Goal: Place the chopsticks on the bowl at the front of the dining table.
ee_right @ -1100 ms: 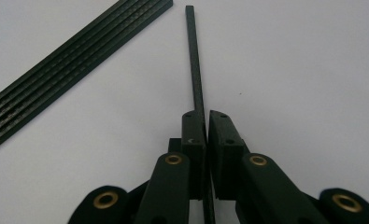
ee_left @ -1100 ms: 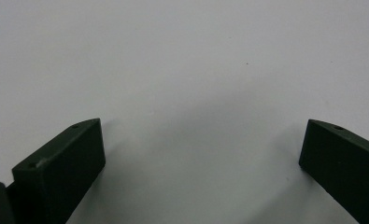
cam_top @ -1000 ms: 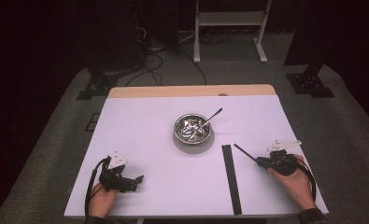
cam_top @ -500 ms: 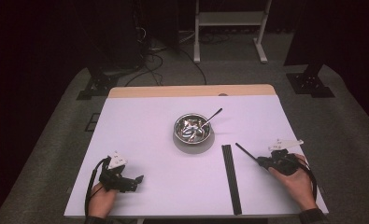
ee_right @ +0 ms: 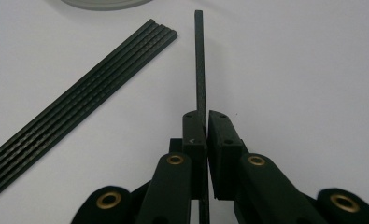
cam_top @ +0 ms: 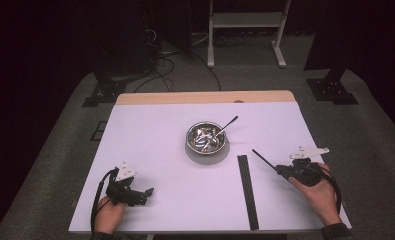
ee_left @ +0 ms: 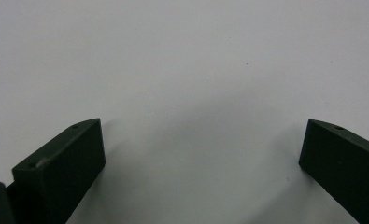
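The white table (cam_top: 155, 130) carries everything, and the steel bowl (cam_top: 205, 138) near its middle serves as the landmark. From the high view, the bowl holds metal cutlery, with one handle (cam_top: 229, 123) sticking out over its rim toward the far right. Just right of the bowl and nearer the person lies a row of black chopsticks (cam_top: 247, 190), side by side, running toward the table's near edge. The right gripper view shows what the high view cannot: those chopsticks (ee_right: 79, 105) are ridged along their length and touch one another.

Right of the bowl and of that row, the right gripper (cam_top: 281, 170) is clenched on a single black chopstick (cam_top: 263, 160), whose free end points up toward the bowl. In the right gripper view this chopstick (ee_right: 200, 65) is slim, square-edged and straight, pinched between the closed jaws.

Left of the bowl, near the table's front edge, the left gripper (cam_top: 144, 194) rests; the left gripper view shows its jaws spread wide over bare tabletop, grasping nothing.
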Demonstrator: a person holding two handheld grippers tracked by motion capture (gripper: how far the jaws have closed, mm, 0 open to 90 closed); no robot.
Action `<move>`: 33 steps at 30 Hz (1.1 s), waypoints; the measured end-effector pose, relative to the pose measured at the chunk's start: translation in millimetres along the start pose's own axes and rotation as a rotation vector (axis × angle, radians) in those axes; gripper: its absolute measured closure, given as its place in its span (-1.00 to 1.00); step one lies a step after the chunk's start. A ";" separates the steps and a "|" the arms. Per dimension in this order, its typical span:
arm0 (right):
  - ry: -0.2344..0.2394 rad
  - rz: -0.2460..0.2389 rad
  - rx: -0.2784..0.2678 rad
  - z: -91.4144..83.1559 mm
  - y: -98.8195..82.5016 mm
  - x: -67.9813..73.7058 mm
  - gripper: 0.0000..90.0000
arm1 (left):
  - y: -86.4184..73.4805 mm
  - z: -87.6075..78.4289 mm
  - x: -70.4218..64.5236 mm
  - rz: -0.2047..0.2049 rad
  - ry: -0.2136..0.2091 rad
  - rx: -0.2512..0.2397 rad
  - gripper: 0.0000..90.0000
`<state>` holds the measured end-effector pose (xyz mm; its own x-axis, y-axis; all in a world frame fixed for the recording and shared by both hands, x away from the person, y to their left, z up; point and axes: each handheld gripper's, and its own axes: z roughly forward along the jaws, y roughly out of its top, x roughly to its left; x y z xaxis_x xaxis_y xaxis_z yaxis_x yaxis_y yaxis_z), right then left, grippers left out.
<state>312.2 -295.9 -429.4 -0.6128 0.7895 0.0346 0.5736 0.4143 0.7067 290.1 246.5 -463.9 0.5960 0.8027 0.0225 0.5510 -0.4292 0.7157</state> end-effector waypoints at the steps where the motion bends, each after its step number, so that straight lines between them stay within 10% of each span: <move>1: -0.001 0.000 -0.003 -0.9 1.1 0.0 0.90 | 0.0 0.0 0.0 0.000 0.000 0.000 -1.00; 33: 0.045 -0.006 -0.048 2.7 26.2 6.6 0.90 | 0.0 0.0 0.0 0.000 0.000 0.000 -1.00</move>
<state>324.7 -278.6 -412.6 -0.6406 0.7655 0.0614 0.5438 0.3957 0.7401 290.2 246.5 -463.9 0.5960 0.8027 0.0220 0.5515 -0.4291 0.7154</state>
